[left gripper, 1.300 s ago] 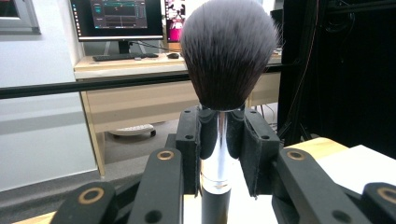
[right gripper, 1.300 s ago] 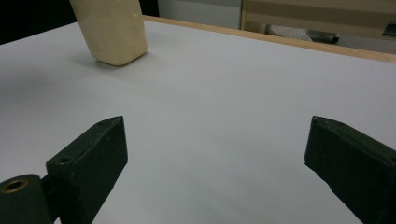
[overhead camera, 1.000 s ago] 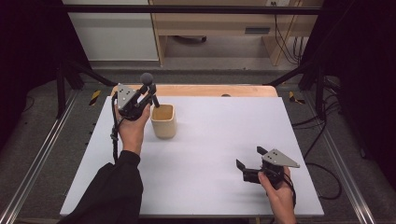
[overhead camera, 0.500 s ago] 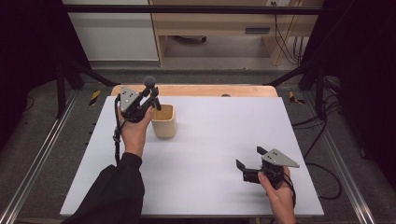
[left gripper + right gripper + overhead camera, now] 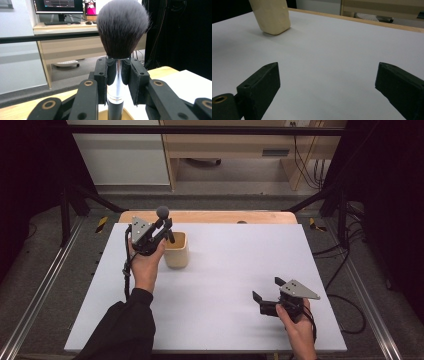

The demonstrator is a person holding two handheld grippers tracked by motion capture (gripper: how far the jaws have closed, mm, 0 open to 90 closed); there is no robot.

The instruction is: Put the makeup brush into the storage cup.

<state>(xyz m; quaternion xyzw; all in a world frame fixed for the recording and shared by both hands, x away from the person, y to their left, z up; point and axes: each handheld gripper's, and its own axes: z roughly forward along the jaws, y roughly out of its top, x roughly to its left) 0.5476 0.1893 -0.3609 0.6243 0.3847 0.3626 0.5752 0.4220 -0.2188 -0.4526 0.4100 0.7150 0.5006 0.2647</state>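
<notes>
- Left gripper: black jaws clamped on the shiny silver ferrule of a round-headed makeup brush with dark soft bristles and a black handle. The brush stands upright, bristles up.
- The left gripper view gives the detail: fluffy domed bristle head with paler tips, smooth chrome ferrule pinched between the two flat black pads, black handle dropping below them towards a tan rim at the bottom edge.
- The high view reduces the brush to a small grey ball above the left gripper, but gives the layout: the gripper is over the near-left edge of a beige, rounded-square matte cup, which stands on the white table at the back left.
- Whether the handle end is inside the cup cannot be told from either view.
- Right gripper: jaws wide apart, nothing between them, low over the front right of the table, well apart from the cup.
- The right gripper view shows two blocky black pads far apart over the bare, smooth white top, the cup up in the far left corner, and the wooden table edge behind.
- Versus a second ago: the left gripper with the brush sits slightly further back and higher in the frame; the cup and the right gripper are unchanged.
</notes>
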